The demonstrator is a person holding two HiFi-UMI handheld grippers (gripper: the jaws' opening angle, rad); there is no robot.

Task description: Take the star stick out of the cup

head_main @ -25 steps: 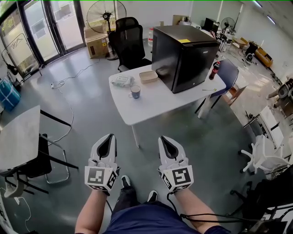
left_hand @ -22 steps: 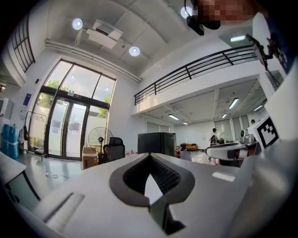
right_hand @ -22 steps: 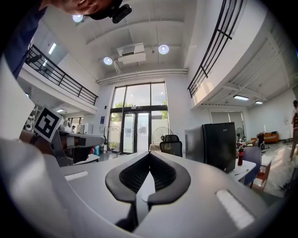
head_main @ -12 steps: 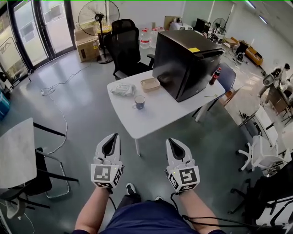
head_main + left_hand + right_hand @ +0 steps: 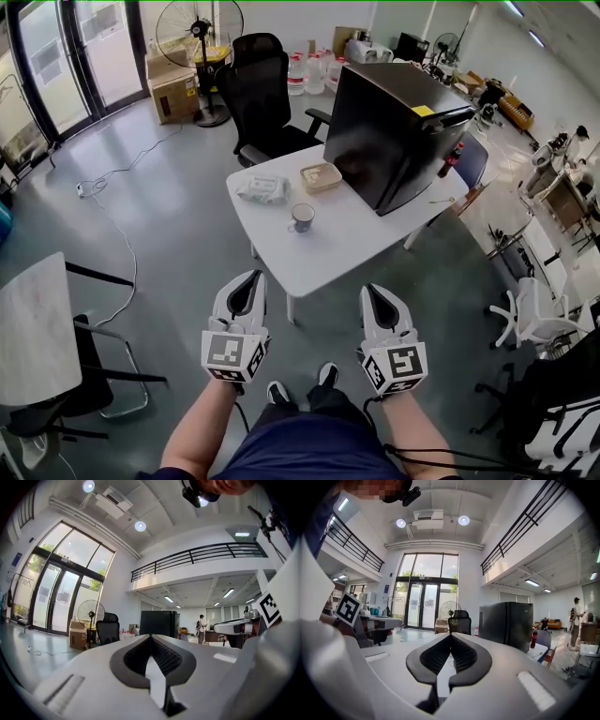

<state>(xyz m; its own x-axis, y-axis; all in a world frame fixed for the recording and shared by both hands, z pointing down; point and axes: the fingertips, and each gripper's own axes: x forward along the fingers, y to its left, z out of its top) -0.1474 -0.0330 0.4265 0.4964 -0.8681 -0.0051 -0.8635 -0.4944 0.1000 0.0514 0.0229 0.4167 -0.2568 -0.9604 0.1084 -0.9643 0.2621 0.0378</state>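
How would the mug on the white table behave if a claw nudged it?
The mug looks squat and wide-mouthed, so it would probably slide rather than tip. It seems rigid, perhaps ceramic, so it is likely heavy for its size and breakable. Its contents are too small to make out.

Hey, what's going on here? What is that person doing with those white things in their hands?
A person holds a white gripper in each hand, the left hand-held gripper and the right hand-held gripper, out in front of them. Both are shut with nothing in them. Ahead stands a white table with a small blue and white cup near a black mini fridge. The grippers are well short of it, and the cup is too small to see inside.
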